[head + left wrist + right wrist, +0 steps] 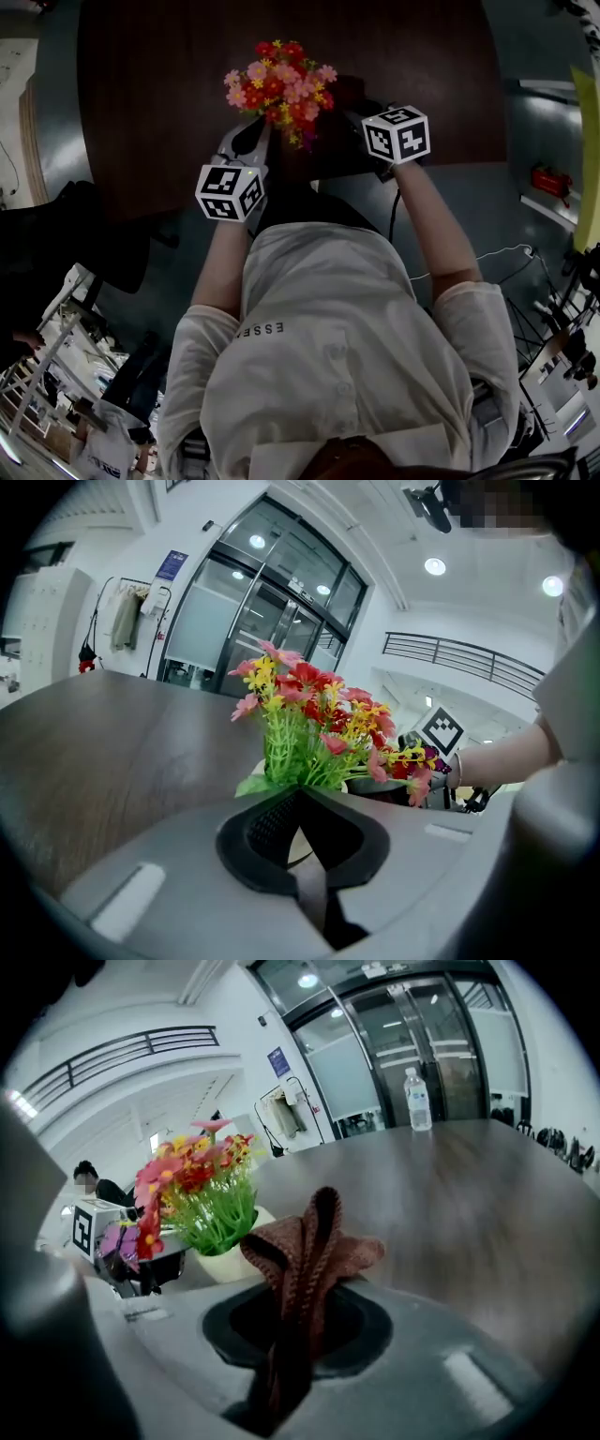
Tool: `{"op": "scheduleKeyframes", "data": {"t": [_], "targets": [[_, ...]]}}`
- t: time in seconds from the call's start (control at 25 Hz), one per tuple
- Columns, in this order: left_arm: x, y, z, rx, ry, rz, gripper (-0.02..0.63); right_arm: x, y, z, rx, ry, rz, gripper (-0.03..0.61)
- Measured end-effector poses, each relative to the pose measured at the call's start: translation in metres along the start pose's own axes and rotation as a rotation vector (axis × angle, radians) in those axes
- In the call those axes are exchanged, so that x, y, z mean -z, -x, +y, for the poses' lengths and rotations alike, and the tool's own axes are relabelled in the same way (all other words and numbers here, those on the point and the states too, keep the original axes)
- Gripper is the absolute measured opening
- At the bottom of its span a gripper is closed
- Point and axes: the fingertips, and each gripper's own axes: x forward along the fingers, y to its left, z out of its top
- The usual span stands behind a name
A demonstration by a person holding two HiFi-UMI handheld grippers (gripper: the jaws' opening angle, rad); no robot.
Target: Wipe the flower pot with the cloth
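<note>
Clamped in right gripper (311, 1290): brown knitted cloth (309, 1246), soft, limp. Left gripper (302, 792) closed, just beside cream flower pot (225, 1262) on dark table (159, 112). Likely light, tippy; best steadied at rim.

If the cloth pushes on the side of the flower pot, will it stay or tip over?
It may tip: the flower pot looks small under a tall, wide bunch of flowers. It probably slides easily, since the table looks smooth. The cloth, folded softly in the right gripper, should press gently.
</note>
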Motion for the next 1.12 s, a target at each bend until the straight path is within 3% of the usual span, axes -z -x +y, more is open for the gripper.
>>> {"op": "scheduleKeyframes", "data": {"t": [0.16,0.48,0.6,0.8,1.12], "targets": [[0.001,0.000,0.002,-0.014,0.009,-0.015,0.012,-0.017,-0.026,0.004,-0.031,0.075,0.013,0.049],[0.001,-0.001,0.003,0.001,0.046,-0.027,0.012,-0.013,-0.044,0.007,-0.088,0.008,0.064,0.049],[-0.001,-0.001,0.003,0.000,0.041,-0.027,0.012,-0.006,-0.038,0.014,-0.111,0.031,0.085,0.049],[-0.001,-0.002,0.004,-0.003,0.079,-0.045,0.012,0.013,-0.022,0.030,-0.084,0.160,0.078,0.049],[0.001,-0.002,0.004,-0.022,0.044,-0.039,0.012,0.044,-0.012,0.050,-0.158,0.119,0.110,0.049]]}}
